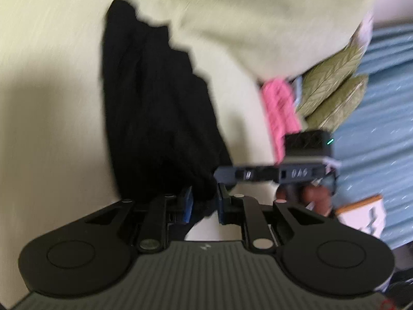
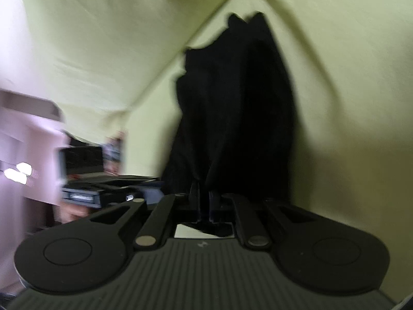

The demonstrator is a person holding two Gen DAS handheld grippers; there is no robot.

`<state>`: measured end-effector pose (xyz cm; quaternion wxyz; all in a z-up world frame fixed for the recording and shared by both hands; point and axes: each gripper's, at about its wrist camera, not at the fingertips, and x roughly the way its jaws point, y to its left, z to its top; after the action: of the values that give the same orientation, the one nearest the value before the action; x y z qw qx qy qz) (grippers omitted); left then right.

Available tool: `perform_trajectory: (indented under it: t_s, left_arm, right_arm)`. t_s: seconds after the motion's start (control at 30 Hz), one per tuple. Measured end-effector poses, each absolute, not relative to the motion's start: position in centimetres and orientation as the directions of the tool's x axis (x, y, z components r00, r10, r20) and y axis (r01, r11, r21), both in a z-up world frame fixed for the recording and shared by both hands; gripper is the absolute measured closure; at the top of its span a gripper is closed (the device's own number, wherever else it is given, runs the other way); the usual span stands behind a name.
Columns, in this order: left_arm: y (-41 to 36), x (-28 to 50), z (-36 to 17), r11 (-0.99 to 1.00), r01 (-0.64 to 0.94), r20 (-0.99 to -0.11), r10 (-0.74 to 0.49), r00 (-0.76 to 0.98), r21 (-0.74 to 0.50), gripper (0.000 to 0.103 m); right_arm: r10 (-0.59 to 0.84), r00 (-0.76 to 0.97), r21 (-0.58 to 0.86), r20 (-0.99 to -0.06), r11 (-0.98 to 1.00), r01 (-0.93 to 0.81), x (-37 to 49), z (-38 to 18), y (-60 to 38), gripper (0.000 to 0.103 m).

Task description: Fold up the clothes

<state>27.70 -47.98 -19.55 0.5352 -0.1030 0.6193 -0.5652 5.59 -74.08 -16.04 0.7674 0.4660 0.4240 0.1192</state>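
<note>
A black garment [image 1: 155, 103] lies bunched in long folds on a pale green sheet [image 1: 51, 77]. Its near end is gathered between the blue pads of my left gripper [image 1: 204, 204], which is shut on the cloth. In the right wrist view the same black garment [image 2: 237, 108] runs away from my right gripper [image 2: 206, 201], whose fingers stand close together, shut on a fold, with a bit of cloth hanging below them. The right gripper's body [image 1: 273, 174] shows beside the left one, held by a hand [image 1: 315, 196]. Both views are blurred.
A pink cloth [image 1: 281, 113] and green patterned cushions [image 1: 333, 90] lie at the sheet's right edge, with blue fabric [image 1: 382, 103] beyond. A white box [image 1: 361, 217] sits lower right. The left gripper's body [image 2: 103, 193] and pale furniture [image 2: 25, 129] show at left.
</note>
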Motion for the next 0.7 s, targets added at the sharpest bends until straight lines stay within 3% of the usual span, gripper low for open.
perform_trajectory:
  t_s: [0.07, 0.13, 0.17, 0.2, 0.33, 0.5, 0.63, 0.7]
  left_arm:
    - [-47.1, 27.6, -20.0, 0.364, 0.474, -0.563, -0.726, -0.395, -0.802, 0.080]
    - [-46.1, 27.9, -19.4, 0.367, 0.476, -0.562, -0.736, -0.377, -0.799, 0.078]
    - [-45.7, 28.2, -18.6, 0.363, 0.494, -0.564, -0.746, -0.355, -0.790, 0.072]
    - [-45.2, 28.5, -17.8, 0.358, 0.512, -0.565, -0.755, -0.333, -0.781, 0.063]
    - [-44.9, 30.0, -14.6, 0.389, 0.616, -0.601, -0.779, -0.177, -0.685, 0.059]
    - [-47.2, 32.0, -13.0, 0.458, 0.693, -0.665, -0.745, -0.042, -0.557, 0.051]
    - [-49.2, 33.8, -13.6, 0.477, 0.701, -0.679, -0.734, -0.014, -0.530, 0.048]
    - [-50.0, 34.4, -14.2, 0.473, 0.696, -0.675, -0.738, -0.022, -0.540, 0.048]
  right_arm:
    - [0.519, 0.635, 0.790, -0.572, 0.558, 0.256, 4.8, -16.3, -74.2, 0.086]
    - [0.499, 0.673, 0.800, -0.546, 0.548, 0.244, 3.5, -15.7, -74.4, 0.069]
    - [0.484, 0.690, 0.799, -0.539, 0.553, 0.236, 2.9, -15.2, -74.4, 0.065]
    - [0.458, 0.706, 0.787, -0.540, 0.572, 0.231, 2.3, -14.6, -74.4, 0.064]
    - [0.283, 0.766, 0.648, -0.577, 0.729, 0.219, 0.2, -12.0, -73.0, 0.064]
    - [0.082, 0.790, 0.338, -0.608, 0.927, 0.164, -0.8, -9.0, -68.1, 0.064]
    - [0.041, 0.798, 0.201, -0.601, 0.974, 0.101, -0.9, -8.9, -64.8, 0.064]
    - [0.047, 0.794, 0.210, -0.606, 0.972, 0.103, -0.8, -9.5, -65.0, 0.064]
